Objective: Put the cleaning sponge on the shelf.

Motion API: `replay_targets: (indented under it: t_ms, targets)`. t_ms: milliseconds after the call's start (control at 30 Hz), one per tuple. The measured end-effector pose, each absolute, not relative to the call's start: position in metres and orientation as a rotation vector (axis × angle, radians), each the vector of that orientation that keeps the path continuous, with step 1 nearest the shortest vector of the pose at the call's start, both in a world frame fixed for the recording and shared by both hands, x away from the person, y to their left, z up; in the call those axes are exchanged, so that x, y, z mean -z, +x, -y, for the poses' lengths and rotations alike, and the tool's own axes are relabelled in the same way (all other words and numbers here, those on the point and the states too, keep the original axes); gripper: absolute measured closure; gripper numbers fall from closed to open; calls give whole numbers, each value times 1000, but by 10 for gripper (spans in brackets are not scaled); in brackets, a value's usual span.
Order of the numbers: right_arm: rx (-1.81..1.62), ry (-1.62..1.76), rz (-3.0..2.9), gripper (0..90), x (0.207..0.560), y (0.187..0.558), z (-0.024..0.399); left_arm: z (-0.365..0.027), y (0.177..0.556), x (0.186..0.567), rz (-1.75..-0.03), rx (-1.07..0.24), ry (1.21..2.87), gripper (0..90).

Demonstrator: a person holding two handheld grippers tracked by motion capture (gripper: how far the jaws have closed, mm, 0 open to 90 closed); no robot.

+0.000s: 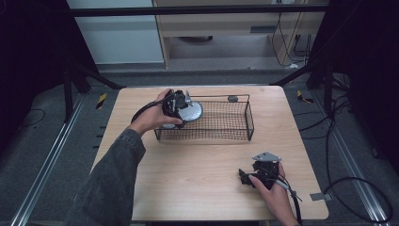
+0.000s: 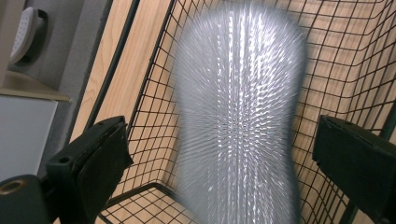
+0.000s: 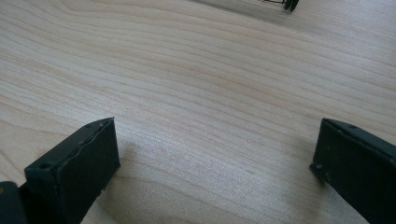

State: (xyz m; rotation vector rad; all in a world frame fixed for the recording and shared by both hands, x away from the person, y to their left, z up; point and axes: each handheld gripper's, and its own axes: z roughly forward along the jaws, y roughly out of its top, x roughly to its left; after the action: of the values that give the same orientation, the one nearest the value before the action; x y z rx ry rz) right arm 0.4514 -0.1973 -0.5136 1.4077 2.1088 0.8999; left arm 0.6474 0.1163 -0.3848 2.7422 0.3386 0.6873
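My left gripper point(image 1: 181, 104) hangs over the left end of the black wire mesh basket point(image 1: 221, 123), which stands toward the worktop's point(image 1: 188, 174) far edge. Its jaws are spread wide, holding nothing. Between them, inside the basket, I see a grey, rounded oblong pad point(image 2: 238, 116), bristling with fine shiny pins like a brush face; it is blurred. My right gripper point(image 1: 249, 178) rests low near the near right corner, jaws wide apart and empty over bare pale wood grain.
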Motion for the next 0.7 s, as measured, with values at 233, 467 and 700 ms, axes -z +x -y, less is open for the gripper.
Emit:
replay_targets:
  t_ms: [233, 467, 700]
  targets:
    - [-900, 1410, -2109, 5, 514, 451, 197, -115, 645, 382, -344, -674, 2722, 44]
    - [-900, 1413, -2110, 5, 514, 451, 197, -116, 642, 378, -348, -657, 2701, 53]
    - [-899, 1413, -2110, 5, 513, 451, 197, -116, 640, 376, -346, -638, 2700, 62]
